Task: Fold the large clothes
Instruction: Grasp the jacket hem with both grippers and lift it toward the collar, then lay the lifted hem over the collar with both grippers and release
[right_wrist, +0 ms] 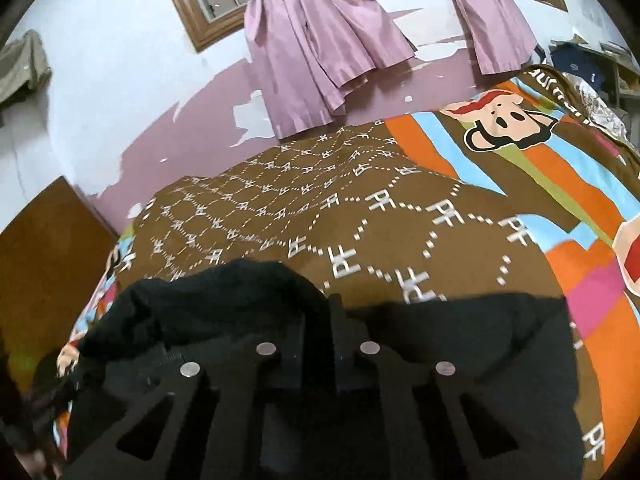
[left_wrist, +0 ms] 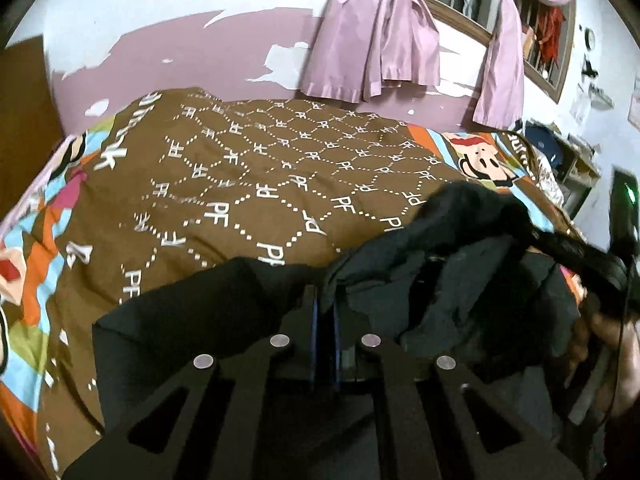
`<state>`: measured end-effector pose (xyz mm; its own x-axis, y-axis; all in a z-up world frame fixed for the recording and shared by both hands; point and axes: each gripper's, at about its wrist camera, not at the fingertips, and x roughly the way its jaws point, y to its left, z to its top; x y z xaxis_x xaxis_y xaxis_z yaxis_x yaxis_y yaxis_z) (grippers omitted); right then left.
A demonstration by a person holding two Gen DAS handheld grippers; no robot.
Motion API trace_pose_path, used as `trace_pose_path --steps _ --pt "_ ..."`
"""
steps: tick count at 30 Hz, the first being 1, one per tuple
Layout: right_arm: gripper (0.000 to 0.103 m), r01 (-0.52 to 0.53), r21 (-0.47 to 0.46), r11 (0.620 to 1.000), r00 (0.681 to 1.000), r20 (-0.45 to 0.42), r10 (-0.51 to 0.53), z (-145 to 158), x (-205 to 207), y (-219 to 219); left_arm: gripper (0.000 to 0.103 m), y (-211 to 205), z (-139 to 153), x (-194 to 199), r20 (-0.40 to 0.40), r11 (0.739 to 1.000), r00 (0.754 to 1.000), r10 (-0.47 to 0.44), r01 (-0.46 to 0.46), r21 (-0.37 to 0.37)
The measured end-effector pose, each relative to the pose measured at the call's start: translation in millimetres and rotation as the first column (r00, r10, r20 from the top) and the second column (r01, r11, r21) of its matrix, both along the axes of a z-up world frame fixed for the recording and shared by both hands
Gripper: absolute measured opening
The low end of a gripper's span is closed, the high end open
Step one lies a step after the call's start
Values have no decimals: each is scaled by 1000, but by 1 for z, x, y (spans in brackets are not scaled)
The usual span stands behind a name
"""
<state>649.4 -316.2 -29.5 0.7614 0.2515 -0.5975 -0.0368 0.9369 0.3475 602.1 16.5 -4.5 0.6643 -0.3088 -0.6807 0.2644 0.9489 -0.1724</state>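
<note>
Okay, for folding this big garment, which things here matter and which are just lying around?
Part of the job:
- black fabric garment spread on the bed
- left gripper, jaws pinched on the garment
- right gripper, jaws pinched on its edge

Just lying about:
- brown patterned bedspread
- knotted pink curtains
- wooden-framed window
- dark blue shirt

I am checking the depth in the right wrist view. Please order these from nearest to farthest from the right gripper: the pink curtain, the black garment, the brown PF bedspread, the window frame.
1. Black garment, at the right gripper.
2. Brown PF bedspread, spread beyond the garment.
3. Pink curtain, hanging behind the bed.
4. Window frame, upper left on the wall; too close to the curtain to rank surely.
</note>
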Motion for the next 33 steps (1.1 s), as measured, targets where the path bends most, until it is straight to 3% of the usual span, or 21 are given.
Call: trace_pose_path --steps 4,8,11,14,19,26,29,31,33 --pt "6 -65 -53 996 998 -5 65 -1 -28 -3 4 5 -1 -8 -14 1000 1000 -9 9 -23" --pt "5 -95 -88 992 994 -66 90 -10 -46 2 4 6 -7 -20 -55 1000 998 -15 14 -21" --pt "5 -101 -109 989 987 -138 85 -30 -41 5 4 -1 -25 -22 -103 997 994 -32 38 60" --pt "5 -92 -99 991 976 -207 70 -56 -31 4 4 -5 -42 -21 -138 996 990 -31 41 75" --pt "6 -84 -120 989 974 -220 56 -72 -29 9 4 -18 -67 -21 -155 986 986 -52 76 149" --pt "10 -63 -69 996 981 -189 49 -67 -38 3 5 -5 -68 -27 -118 995 991 -60 69 74" --pt "21 -23 -24 999 985 -171 18 -59 -55 0 6 -7 -65 -26 -120 995 991 -57 67 80" --pt "40 -12 0 1000 990 -139 12 -52 -75 3 6 -9 -64 -28 -112 993 992 -55 66 95" --pt "44 -5 -3 1000 995 -95 5 -42 -93 10 6 -11 -64 -28 -110 993 992 -55 66 96"
